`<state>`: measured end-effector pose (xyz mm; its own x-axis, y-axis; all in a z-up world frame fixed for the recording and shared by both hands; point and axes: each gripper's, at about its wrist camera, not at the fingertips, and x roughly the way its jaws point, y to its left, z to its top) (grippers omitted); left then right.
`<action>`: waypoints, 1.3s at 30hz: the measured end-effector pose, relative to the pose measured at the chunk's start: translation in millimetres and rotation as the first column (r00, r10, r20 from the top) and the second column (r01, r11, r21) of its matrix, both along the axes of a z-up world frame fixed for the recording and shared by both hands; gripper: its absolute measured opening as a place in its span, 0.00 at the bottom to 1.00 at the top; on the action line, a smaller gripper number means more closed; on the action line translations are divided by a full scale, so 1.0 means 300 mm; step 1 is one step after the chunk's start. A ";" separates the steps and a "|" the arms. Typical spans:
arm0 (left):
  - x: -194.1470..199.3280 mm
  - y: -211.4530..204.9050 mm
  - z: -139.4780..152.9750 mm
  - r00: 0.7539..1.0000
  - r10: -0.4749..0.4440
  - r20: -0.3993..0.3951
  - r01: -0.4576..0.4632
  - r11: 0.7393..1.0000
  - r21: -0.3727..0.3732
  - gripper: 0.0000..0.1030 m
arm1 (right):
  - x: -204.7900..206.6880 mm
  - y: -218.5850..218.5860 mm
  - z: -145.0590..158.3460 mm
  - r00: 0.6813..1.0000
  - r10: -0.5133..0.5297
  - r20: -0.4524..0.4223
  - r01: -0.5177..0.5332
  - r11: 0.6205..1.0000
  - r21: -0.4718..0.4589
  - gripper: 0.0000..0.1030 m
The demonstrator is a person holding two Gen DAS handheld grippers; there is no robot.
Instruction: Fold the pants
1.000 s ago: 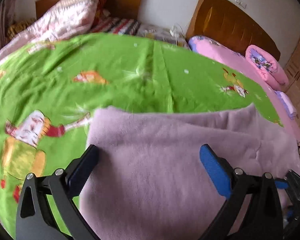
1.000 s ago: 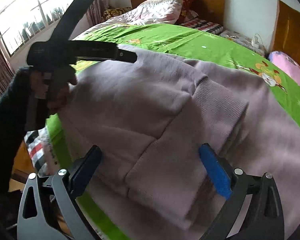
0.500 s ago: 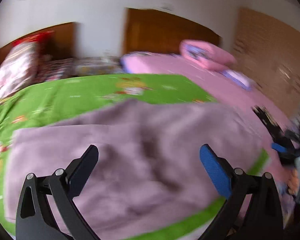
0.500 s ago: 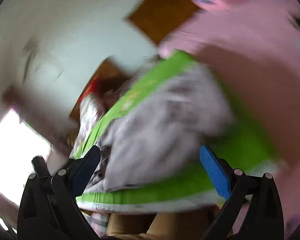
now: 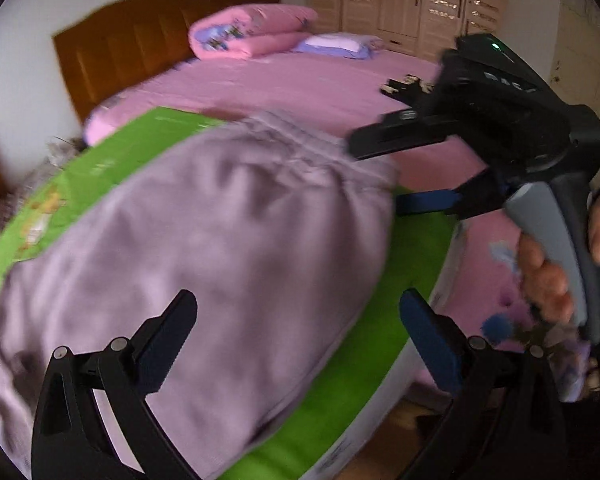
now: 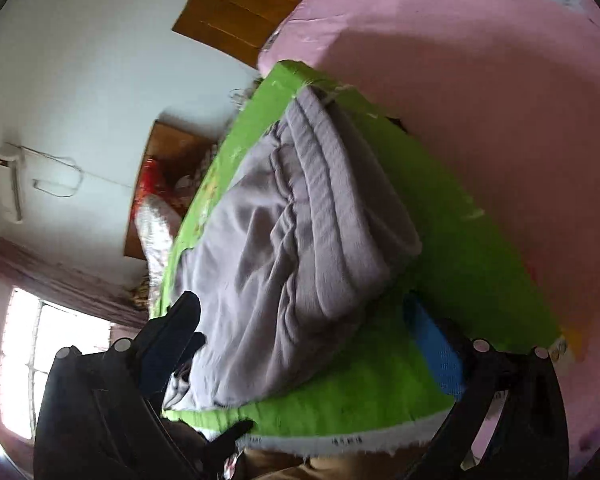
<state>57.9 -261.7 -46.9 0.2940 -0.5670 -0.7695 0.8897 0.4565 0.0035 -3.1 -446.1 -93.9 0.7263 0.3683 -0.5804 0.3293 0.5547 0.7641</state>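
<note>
We see the lilac pants [image 5: 204, 240] lying folded on the green sheet [image 5: 364, 376] of the near bed, close to its edge. Our left gripper [image 5: 296, 344] hovers over them with jaws spread wide, holding nothing. Our right gripper [image 6: 300, 348] is tilted sideways — jaws also apart and empty — by the waistband end. A pink bed [image 5: 300, 84] stands beyond.

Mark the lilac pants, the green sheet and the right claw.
lilac pants [image 5: 220, 240]: left wrist view, on the broad flat cloth of the folded stack.
green sheet [image 6: 460, 248]: right wrist view, on the bare part beside the pants.
right claw [image 5: 380, 172]: left wrist view, midway between its open tips.
</note>
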 end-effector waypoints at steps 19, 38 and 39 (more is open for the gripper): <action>0.098 -0.178 -0.077 0.975 0.207 0.084 -0.211 0.976 0.053 0.61 | 0.060 -0.009 0.055 0.987 0.056 0.151 -0.095 0.961 0.260 0.96; 0.071 0.240 0.080 0.979 0.192 -0.071 -0.199 0.972 -0.121 0.89 | 0.155 0.057 -0.038 0.995 0.009 0.099 -0.020 0.994 0.110 0.76; 0.083 0.304 0.095 0.974 0.217 -0.070 -0.225 0.965 -0.133 0.89 | 0.151 0.053 -0.043 0.994 0.007 0.108 -0.020 0.993 0.117 0.74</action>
<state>82.9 -170.5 -18.4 0.3841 -0.5952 -0.7059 0.7635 0.6346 -0.1196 42.0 -430.1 -106.7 0.7767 0.4396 -0.4510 0.2347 0.4624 0.8550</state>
